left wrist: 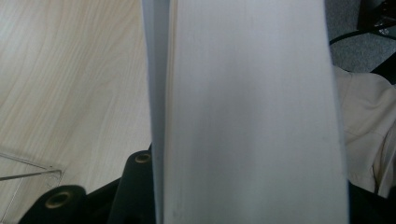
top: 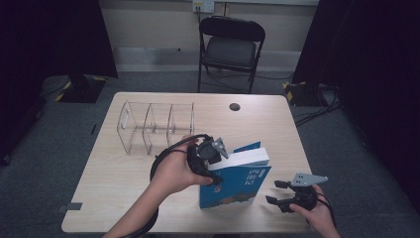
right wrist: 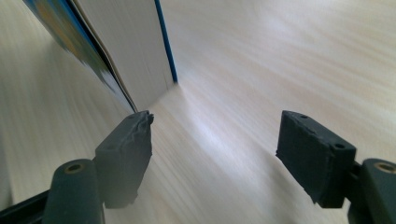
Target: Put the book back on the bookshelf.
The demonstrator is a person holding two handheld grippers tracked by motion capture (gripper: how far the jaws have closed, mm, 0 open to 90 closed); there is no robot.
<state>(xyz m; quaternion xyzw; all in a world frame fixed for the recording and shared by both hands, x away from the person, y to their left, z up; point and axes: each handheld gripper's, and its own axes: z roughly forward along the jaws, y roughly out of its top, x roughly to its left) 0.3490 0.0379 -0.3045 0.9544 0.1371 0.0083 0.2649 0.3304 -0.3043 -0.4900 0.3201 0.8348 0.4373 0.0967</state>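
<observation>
A thick book [top: 237, 181] with a blue cover stands tilted on the wooden table [top: 133, 183], page edges facing up. My left gripper [top: 210, 158] is shut on its upper left edge. In the left gripper view the white page block [left wrist: 252, 112] runs up between the black jaws. My right gripper [top: 275, 192] hovers open just right of the book, low over the table. In the right gripper view its jaws stand wide apart [right wrist: 215, 140], and the left one sits almost against the book's lower corner [right wrist: 135, 51]; nothing is between them.
A clear acrylic rack [top: 153, 126] with several slots stands at the back left of the table, close behind my left hand. A small dark round spot [top: 234, 106] lies near the far edge. A black folding chair [top: 230, 47] stands beyond the table.
</observation>
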